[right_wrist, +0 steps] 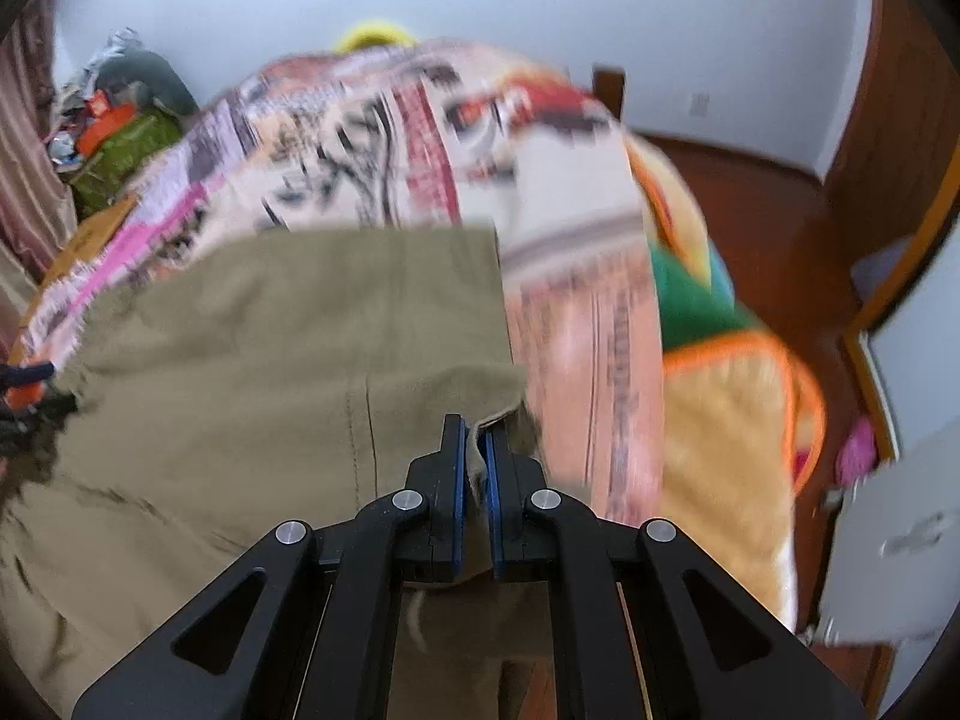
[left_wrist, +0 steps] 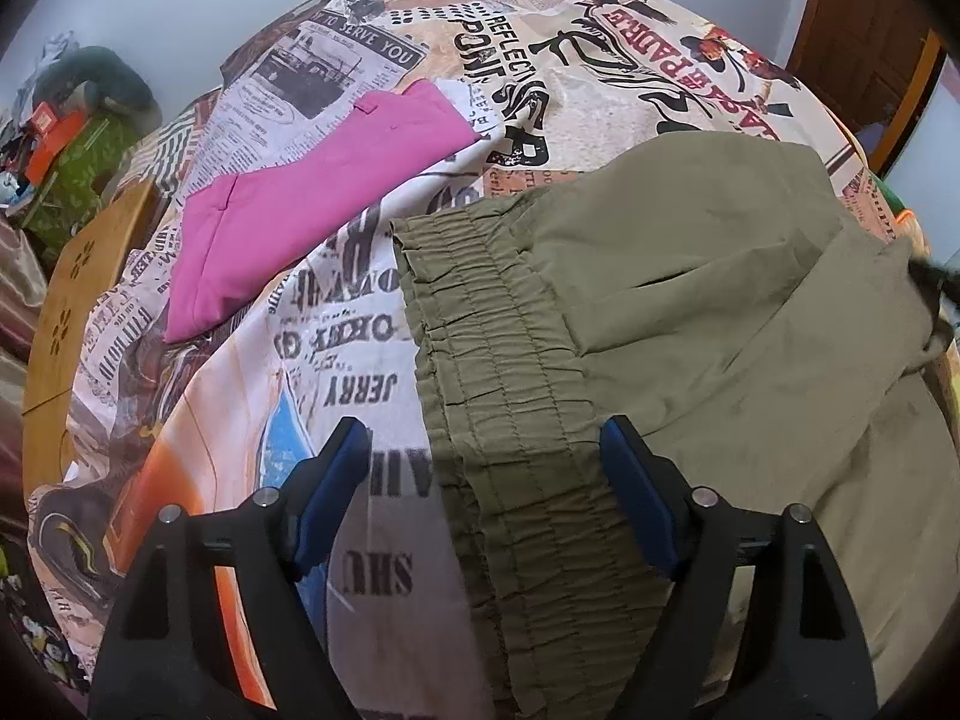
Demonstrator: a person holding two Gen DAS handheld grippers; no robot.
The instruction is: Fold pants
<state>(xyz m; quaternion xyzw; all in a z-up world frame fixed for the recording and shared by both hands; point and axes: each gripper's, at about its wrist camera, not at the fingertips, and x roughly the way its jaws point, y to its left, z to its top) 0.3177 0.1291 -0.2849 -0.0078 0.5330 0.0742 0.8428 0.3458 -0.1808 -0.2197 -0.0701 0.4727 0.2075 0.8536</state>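
A: The room has pale walls, clutter piled at far left, a brown door at right. The work surface is a bed under a newsprint sheet (left_wrist: 372,324). What lies on it, left to right?

B: Farthest left, a wooden headboard (left_wrist: 66,300) at the bed's edge. Then a folded pink garment (left_wrist: 312,192), flat and apart from the work. Right of that, the olive pants (left_wrist: 690,312), with their elastic waistband (left_wrist: 510,420) running down toward the left wrist camera.

A: And the left gripper (left_wrist: 486,468)?

B: Its jaws stand wide apart over the waistband. The band sits between the blue pads (left_wrist: 336,480), but neither pad presses on it; the left pad is over bare sheet.

A: The right gripper (right_wrist: 474,450)?

B: Its jaws are pinched together on a fold of the pants' cloth, near the pants' right edge. That view is blurred, so how many layers it has cannot be told. Beyond it, a yellow and green blanket (right_wrist: 720,372) hangs off the bed's right side.

A: What could go wrong from here?

B: Likely three things. If the left jaws close where they are, they may catch the sheet along with the waistband and drag the sheet into the fold. If the right hand pulls while the left end is loose, the waistband could slide and the fold come out skewed. And the right pinch looks thin, so the cloth may slip free mid-lift.
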